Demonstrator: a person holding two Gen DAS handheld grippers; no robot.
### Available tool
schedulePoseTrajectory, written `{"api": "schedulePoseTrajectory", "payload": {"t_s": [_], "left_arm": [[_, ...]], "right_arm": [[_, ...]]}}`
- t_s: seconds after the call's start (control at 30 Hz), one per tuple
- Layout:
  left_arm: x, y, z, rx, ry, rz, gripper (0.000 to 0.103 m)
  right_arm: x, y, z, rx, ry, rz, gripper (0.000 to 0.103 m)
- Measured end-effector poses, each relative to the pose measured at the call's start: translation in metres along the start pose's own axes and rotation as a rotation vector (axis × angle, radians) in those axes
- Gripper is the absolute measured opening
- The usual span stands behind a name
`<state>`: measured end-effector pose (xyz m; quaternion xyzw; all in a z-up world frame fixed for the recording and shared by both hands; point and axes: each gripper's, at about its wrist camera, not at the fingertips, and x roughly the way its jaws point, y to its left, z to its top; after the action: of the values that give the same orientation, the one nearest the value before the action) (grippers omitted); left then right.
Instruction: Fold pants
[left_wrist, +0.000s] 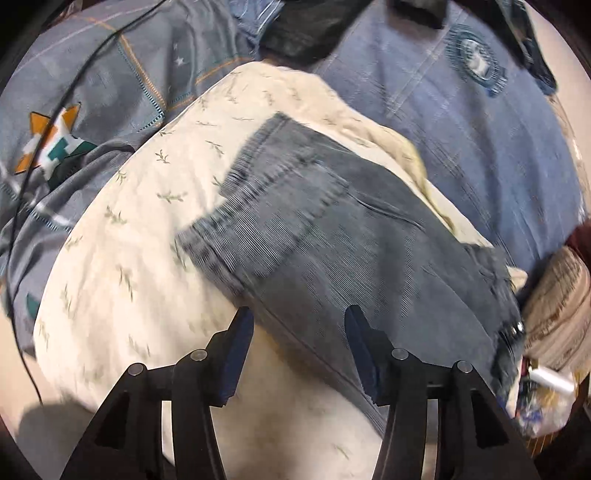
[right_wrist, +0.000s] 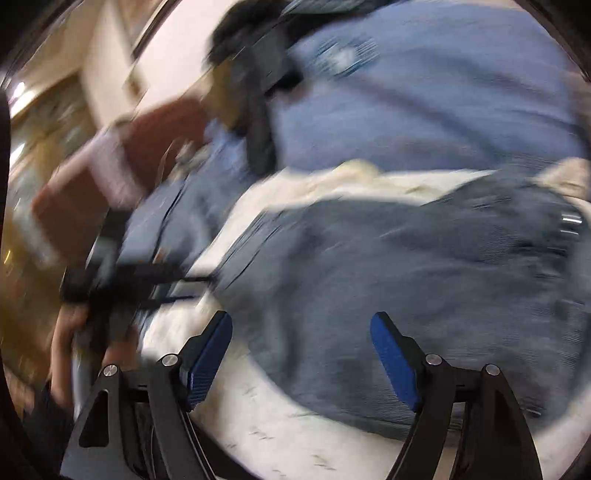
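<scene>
Grey-blue denim pants (left_wrist: 332, 229) lie folded into a compact block on a cream sheet (left_wrist: 122, 266) with a small leaf print. A back pocket and a waist button show. My left gripper (left_wrist: 297, 321) hovers over the near edge of the pants. It is open, and its fingers press on nothing. In the right wrist view, which is heavily blurred, the same pants (right_wrist: 406, 266) fill the middle. My right gripper (right_wrist: 302, 321) stands wide open above their near edge, with no cloth pinched between its blue pads (right_wrist: 207, 362).
A blue-grey patterned bedspread (left_wrist: 480, 147) with an orange star patch (left_wrist: 55, 136) surrounds the sheet. A black cable (left_wrist: 22, 192) runs down the left. Dark clothing (left_wrist: 303, 33) lies at the far side. A beige woven thing (left_wrist: 557, 306) and clutter sit right. A hand (right_wrist: 62, 343) holds a blurred black tool.
</scene>
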<state>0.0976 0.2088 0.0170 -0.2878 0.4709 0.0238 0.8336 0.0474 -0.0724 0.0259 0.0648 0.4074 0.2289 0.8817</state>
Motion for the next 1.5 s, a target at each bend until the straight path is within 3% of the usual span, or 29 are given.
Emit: {"api": "schedulePoseTrajectory", "payload": {"t_s": [0.07,0.13,0.2,0.3,0.33,0.37,0.4,0.43,0.5,0.57,0.63,0.7,0.8,0.9,1.0,1.03,1.1,1.17,1.23,1.33,1.43,1.5], "left_arm": [[0.013,0.009,0.001,-0.047,0.031,0.004,0.049],[0.020,0.019,-0.002,-0.118,0.052,-0.059,0.048],[0.025,0.021,0.000,-0.115,0.054,-0.050,0.048],[0.034,0.027,0.004,-0.121,0.050,-0.022,0.048],[0.041,0.026,0.005,-0.124,0.057,-0.013,0.046],[0.043,0.028,0.007,-0.121,0.054,0.000,0.040],[0.043,0.025,0.006,-0.111,0.038,0.019,0.031],[0.043,0.023,0.007,-0.096,0.028,0.031,0.012],[0.042,0.021,0.006,-0.084,0.028,0.017,0.007],[0.031,0.022,0.004,-0.106,-0.004,-0.014,0.005],[-0.004,0.031,-0.006,-0.133,-0.111,-0.080,0.005],[-0.034,0.033,-0.023,-0.112,-0.228,-0.020,0.005],[-0.036,0.040,-0.041,-0.128,-0.263,0.108,0.006],[-0.008,0.046,-0.039,-0.158,-0.168,0.206,0.008],[0.017,0.040,-0.038,-0.123,-0.072,0.293,0.012],[0.019,0.035,-0.038,-0.113,-0.070,0.292,0.012],[0.007,0.029,-0.040,-0.092,-0.131,0.263,0.015],[-0.013,0.026,-0.042,-0.084,-0.220,0.206,0.031],[-0.031,0.023,-0.048,-0.072,-0.302,0.203,0.044],[-0.060,0.015,-0.059,-0.046,-0.456,0.197,0.056],[-0.067,0.002,-0.064,0.007,-0.480,0.181,0.058],[-0.068,-0.014,-0.064,0.067,-0.435,0.117,0.059]], "right_arm": [[0.025,0.016,-0.006,-0.041,0.047,-0.015,0.073],[0.048,0.029,-0.014,-0.072,0.101,0.015,0.069],[0.060,0.038,-0.022,-0.101,0.122,0.013,0.069],[0.077,0.049,-0.031,-0.174,0.152,-0.058,0.068],[0.083,0.050,-0.032,-0.185,0.167,-0.087,0.055],[0.087,0.049,-0.036,-0.181,0.183,-0.099,0.032],[0.090,0.044,-0.037,-0.162,0.200,-0.114,0.025],[0.091,0.039,-0.039,-0.141,0.206,-0.118,0.019],[0.087,0.033,-0.037,-0.110,0.197,-0.097,0.014],[0.075,0.033,-0.031,-0.096,0.183,-0.069,0.012],[0.063,0.037,-0.026,-0.091,0.165,-0.047,0.011],[0.044,0.046,-0.022,-0.094,0.142,0.014,0.011],[0.045,0.056,-0.025,-0.112,0.157,0.035,0.011],[0.071,0.050,-0.039,-0.071,0.223,0.034,0.011],[0.089,0.033,-0.052,0.004,0.284,0.045,0.015],[0.088,0.028,-0.052,0.031,0.285,0.066,0.016],[0.074,0.021,-0.043,0.073,0.259,0.111,0.028],[0.048,0.011,-0.029,0.089,0.178,0.106,0.062],[0.026,0.001,-0.016,0.104,0.117,0.093,0.066],[0.001,-0.016,-0.001,0.123,0.057,0.084,0.068],[-0.014,-0.036,0.007,0.163,0.033,0.050,0.069],[-0.024,-0.051,0.012,0.187,0.003,0.023,0.069]]}}
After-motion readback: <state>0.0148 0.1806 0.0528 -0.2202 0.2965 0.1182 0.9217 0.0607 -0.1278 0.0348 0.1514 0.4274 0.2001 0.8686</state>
